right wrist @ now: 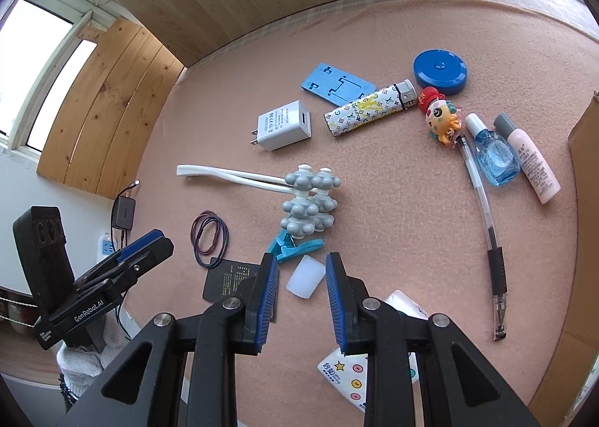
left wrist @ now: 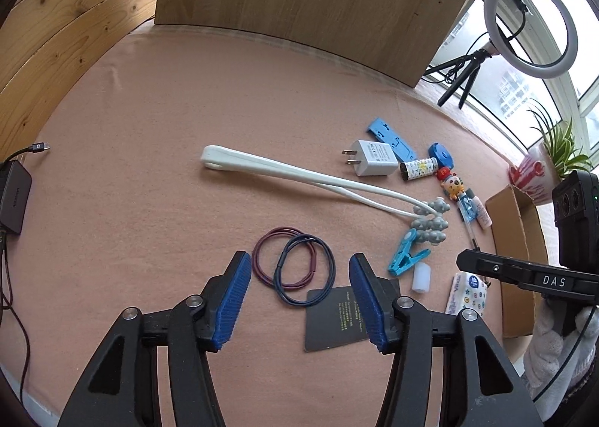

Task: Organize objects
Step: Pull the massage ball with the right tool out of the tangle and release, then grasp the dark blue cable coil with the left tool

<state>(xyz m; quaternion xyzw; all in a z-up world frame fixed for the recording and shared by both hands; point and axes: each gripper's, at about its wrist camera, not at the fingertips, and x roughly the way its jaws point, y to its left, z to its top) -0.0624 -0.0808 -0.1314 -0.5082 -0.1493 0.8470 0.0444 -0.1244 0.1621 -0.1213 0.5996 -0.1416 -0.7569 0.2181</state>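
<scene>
While the pink felt mat point(left wrist: 157, 135) carries the whole scatter of small goods, the cardboard box point(left wrist: 514, 239) at its right edge looks like the likely place for them, though that is a guess from the task alone. The largest loose item is the white roller massager point(left wrist: 262, 168), its handle lying toward the left and its grey knobbed head point(right wrist: 309, 202) touching the blue clothes peg point(right wrist: 295, 245). Nearer the far side lie the white charger plug point(right wrist: 280, 125), the patterned lighter point(right wrist: 370, 110) and the blue tape measure point(right wrist: 440, 71), with a pen point(right wrist: 483, 217) and two small bottles toward the box. The left gripper point(left wrist: 299, 299) hangs with jaws well apart and empty above the two hair ties point(left wrist: 294, 266) and the dark card point(left wrist: 335, 318). The right gripper point(right wrist: 301, 299) stands partly open, nothing clamped, with the small white cap point(right wrist: 305, 277) lying just ahead between its fingertips. To take that cap cleanly, lower straight over it, centre it between the pads, and close gently so that it does not squirt sideways against the peg.
</scene>
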